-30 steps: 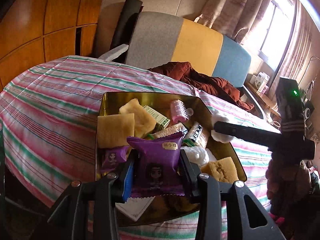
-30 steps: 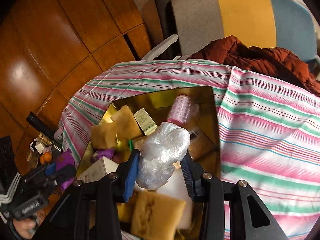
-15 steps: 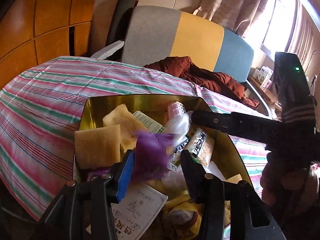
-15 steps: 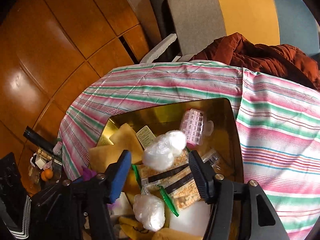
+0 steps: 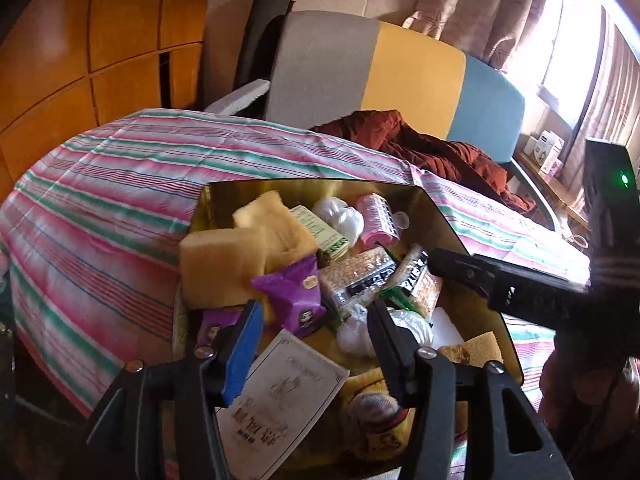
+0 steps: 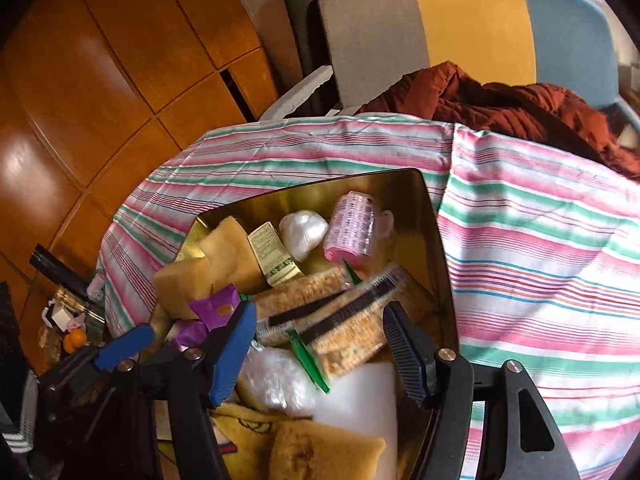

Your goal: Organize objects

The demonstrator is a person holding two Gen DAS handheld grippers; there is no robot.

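A gold tin box (image 5: 436, 216) (image 6: 436, 216) on the striped tablecloth holds mixed items: yellow sponges (image 5: 218, 268), a purple snack packet (image 5: 294, 296) (image 6: 216, 306), cracker packs (image 5: 358, 280) (image 6: 340, 320), a pink roller (image 5: 378, 220) (image 6: 352, 232), a white plastic ball (image 5: 340, 216) (image 6: 302, 232) and a white card (image 5: 284, 396). My left gripper (image 5: 314, 340) is open and empty over the box's near end. My right gripper (image 6: 320, 348) is open and empty above the cracker packs; it shows in the left wrist view (image 5: 452, 264) at the box's right side.
The striped tablecloth (image 6: 540, 248) covers a round table. A grey, yellow and blue chair (image 5: 380, 76) with a rust-red garment (image 5: 432, 148) stands behind it. Wood panels (image 6: 100, 80) line the left wall. Small clutter (image 6: 68, 320) sits low at the left.
Both grippers opened. The purple packet dropped from my left gripper into the box. The white plastic ball left my right gripper and lies by the pink roller.
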